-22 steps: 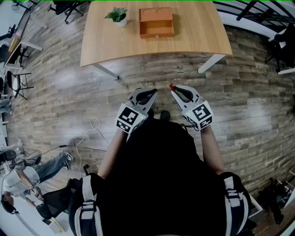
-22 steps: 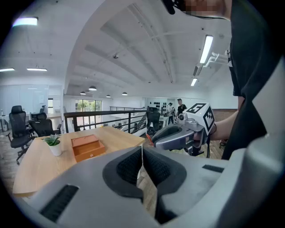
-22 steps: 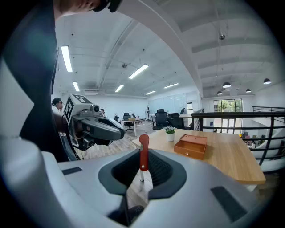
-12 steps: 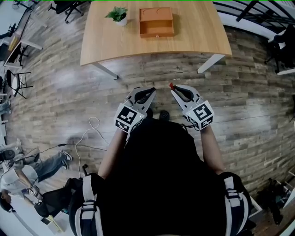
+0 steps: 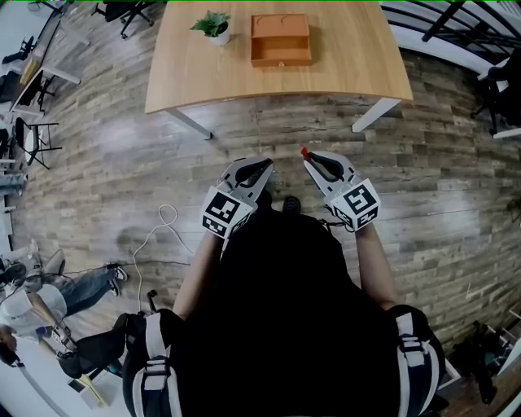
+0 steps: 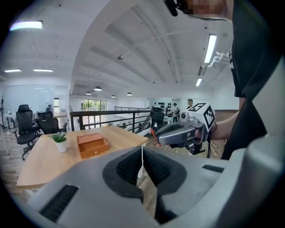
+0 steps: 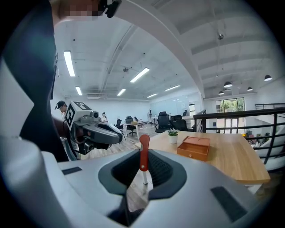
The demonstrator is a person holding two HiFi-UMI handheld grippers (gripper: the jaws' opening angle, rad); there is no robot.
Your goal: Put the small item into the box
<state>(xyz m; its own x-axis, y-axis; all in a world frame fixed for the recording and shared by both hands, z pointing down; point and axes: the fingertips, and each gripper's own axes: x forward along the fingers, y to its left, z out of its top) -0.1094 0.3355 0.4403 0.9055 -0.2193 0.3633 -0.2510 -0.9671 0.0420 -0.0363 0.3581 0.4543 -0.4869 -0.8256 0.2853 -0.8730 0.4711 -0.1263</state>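
An orange wooden box (image 5: 280,39) stands open on a light wooden table (image 5: 358,65), far ahead of both grippers. My right gripper (image 5: 305,154) is shut on a small red-handled item (image 5: 303,151), which sticks up between its pads (image 7: 144,153). In the right gripper view the box (image 7: 193,148) lies ahead to the right. My left gripper (image 5: 267,164) is level with the right one, a little to its left, shut with nothing in it (image 6: 141,153). Both hang over the floor in front of the person's body.
A small potted plant (image 5: 213,26) stands on the table left of the box. A white cable (image 5: 163,224) loops on the wooden floor at the left. Office chairs (image 5: 122,12) stand beyond the table's left corner. Another person (image 5: 73,297) is at the lower left.
Both grippers keep their places and their jaws. The head view has drifted slightly, and the person at the lower left has shifted.
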